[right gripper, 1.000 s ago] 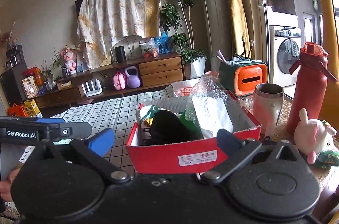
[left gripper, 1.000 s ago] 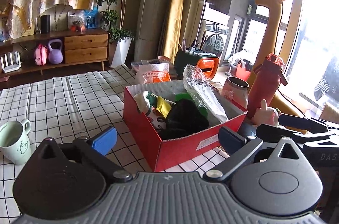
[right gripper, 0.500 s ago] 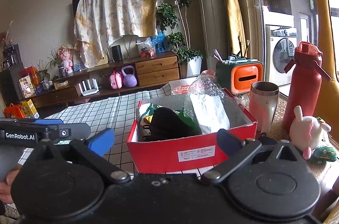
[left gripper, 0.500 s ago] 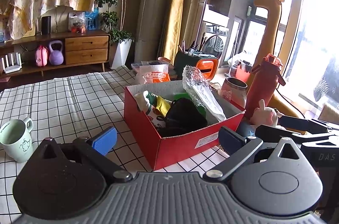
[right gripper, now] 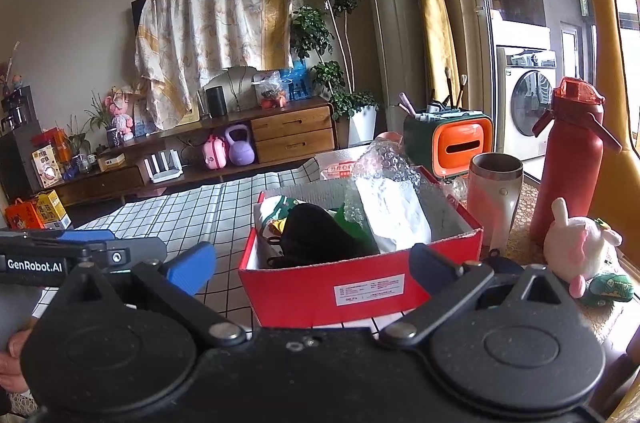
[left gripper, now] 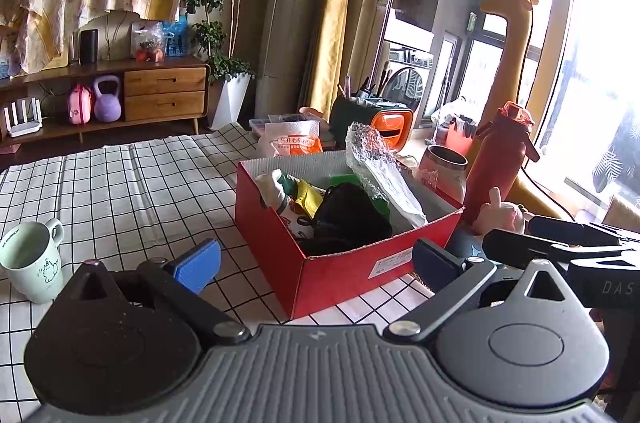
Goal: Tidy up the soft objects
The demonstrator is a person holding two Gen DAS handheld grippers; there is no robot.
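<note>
Red cardboard box (left gripper: 352,271) on my checked surface (left gripper: 120,191), holding a black soft item (left gripper: 348,219) and bubble wrap (left gripper: 380,175). My left gripper (left gripper: 316,261) and right gripper (right gripper: 312,265) hover before it, fingers (left gripper: 198,265) spread, empty. Pink plush rabbit (right gripper: 576,247) sits right of the box, beside a red bottle (right gripper: 568,159).

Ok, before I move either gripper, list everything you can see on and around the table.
box: 1, red, table centre
black soft item: 1, inside box
bubble wrap: 1, clear, leaning in box
mug: 1, pale green, table left
tumbler: 1, steel, right of box
bottle: 1, red, behind plush
plush toy: 1, white-pink, right of box
tablecloth: 1, white checked
left gripper: open, empty
right gripper: open, empty
</note>
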